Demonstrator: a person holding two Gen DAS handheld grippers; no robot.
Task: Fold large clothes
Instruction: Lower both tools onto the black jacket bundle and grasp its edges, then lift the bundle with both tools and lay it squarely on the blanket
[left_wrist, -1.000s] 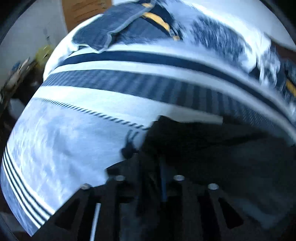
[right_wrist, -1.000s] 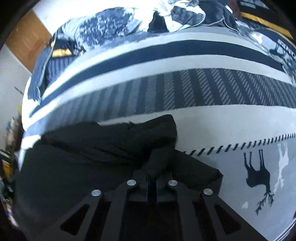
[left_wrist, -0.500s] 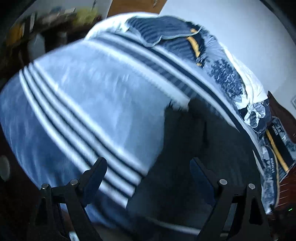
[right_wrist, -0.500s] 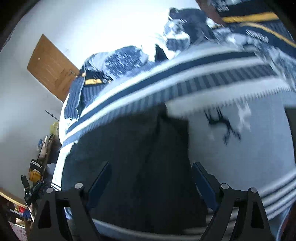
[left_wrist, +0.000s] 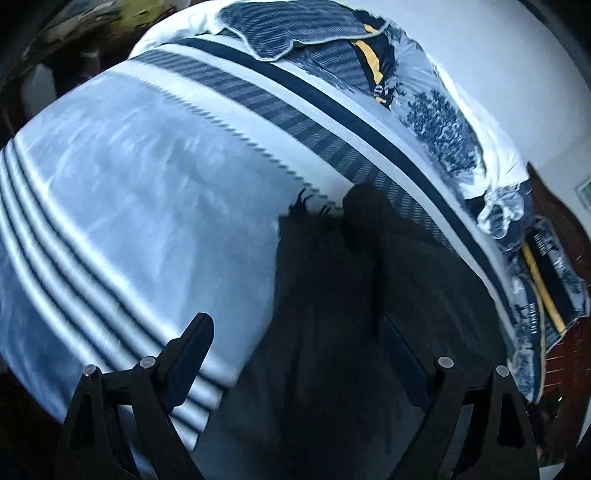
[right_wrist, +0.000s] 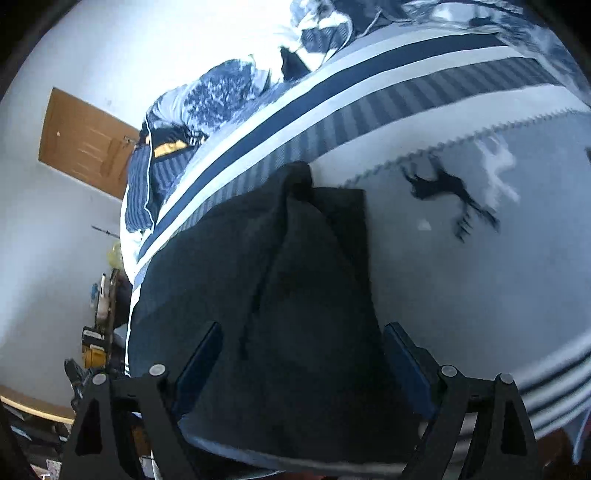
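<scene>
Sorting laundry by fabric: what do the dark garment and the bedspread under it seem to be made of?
Dark garment: matte black cloth, apparently soft and thick, since it drapes in rounded folds; exact fibre unclear. Bedspread: smooth printed woven fabric, cotton-like, with stripes and deer print.

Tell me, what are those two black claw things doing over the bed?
A person holds a gripper in each hand and is folding a big dark garment on the striped blanket that covers the bed. Right now both the left gripper and the right gripper have their fingers spread open and grip nothing. The garment lies on the blanket with one layer already folded over itself. Rumpled blue and white bedding is piled along the far side.
</scene>
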